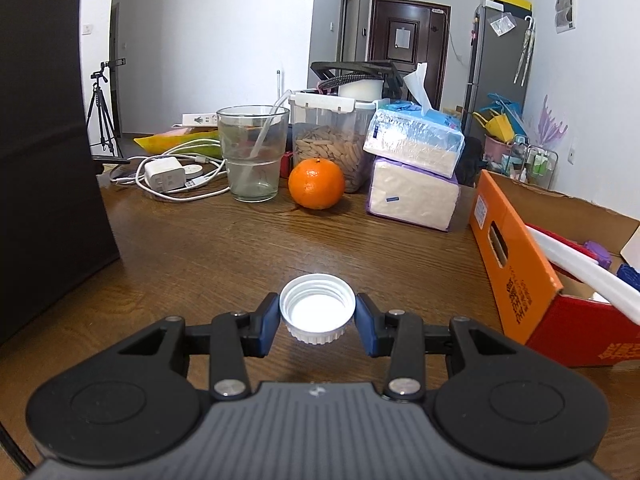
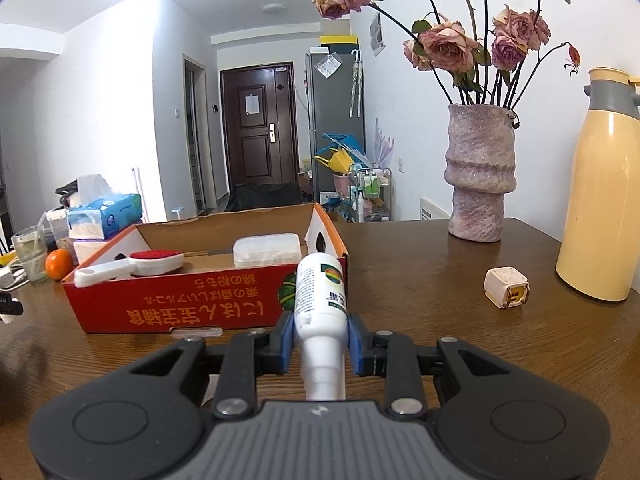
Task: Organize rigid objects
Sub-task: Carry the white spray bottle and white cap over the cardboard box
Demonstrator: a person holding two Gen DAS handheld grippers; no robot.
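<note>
My left gripper [image 1: 317, 316] is shut on a white screw cap [image 1: 317, 307], held open side up just above the wooden table [image 1: 240, 256]. My right gripper [image 2: 319, 334] is shut on a white bottle [image 2: 320, 300] with a colourful label, its neck pointing back toward the camera. The bottle's base points at the red and orange cardboard box [image 2: 180, 304], which holds a white brush with a red pad [image 2: 136, 266] and a white plastic case [image 2: 267, 250]. The same box [image 1: 516, 280] stands to the right of the left gripper.
A glass of water [image 1: 253, 152], an orange [image 1: 316, 184], a clear jar of snacks [image 1: 328, 140], stacked tissue packs [image 1: 412, 168] and a charger with cables [image 1: 164, 176] stand at the back. A vase of dried roses [image 2: 478, 176], a yellow thermos [image 2: 604, 188] and a small white cube [image 2: 506, 287] stand at the right.
</note>
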